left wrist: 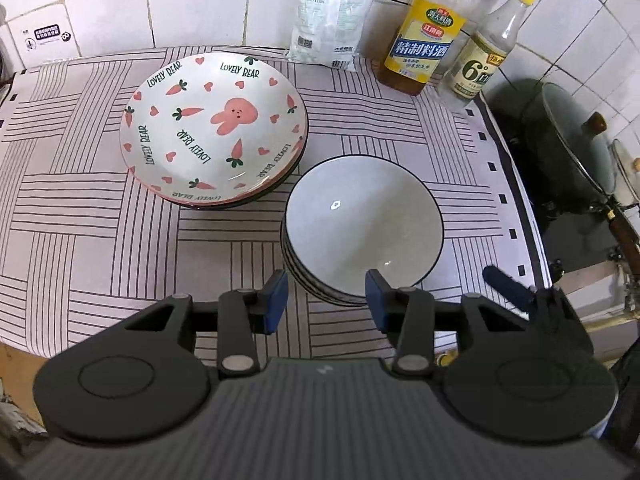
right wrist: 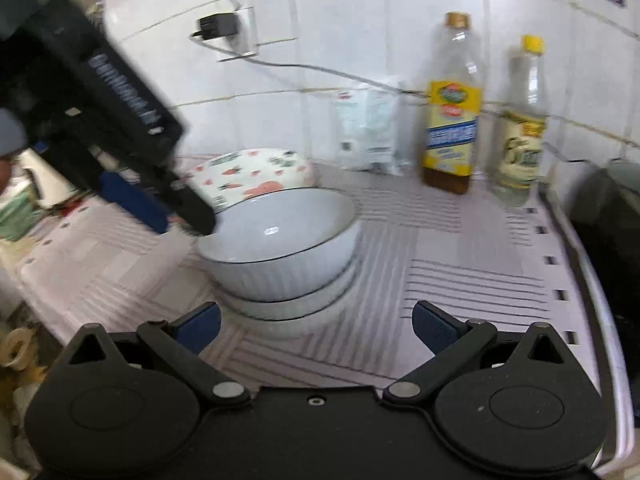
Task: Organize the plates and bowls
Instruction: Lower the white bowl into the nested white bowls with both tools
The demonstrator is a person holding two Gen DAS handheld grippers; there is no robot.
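Overhead, left gripper (left wrist: 326, 300) and right gripper (right wrist: 316, 324), jaws parted, near stacked bowls (left wrist: 362, 228).

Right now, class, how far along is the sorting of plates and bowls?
Done: the carrot-print plates sit in one stack and the white bowls are nested in another beside it. In hand: nothing; the left gripper and right gripper are both open and empty. Left: little, perhaps tidying the stacks.

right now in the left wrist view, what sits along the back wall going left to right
white salt bag → cooking wine bottle with the yellow label → vinegar bottle with the yellow cap → dark wok with a glass lid
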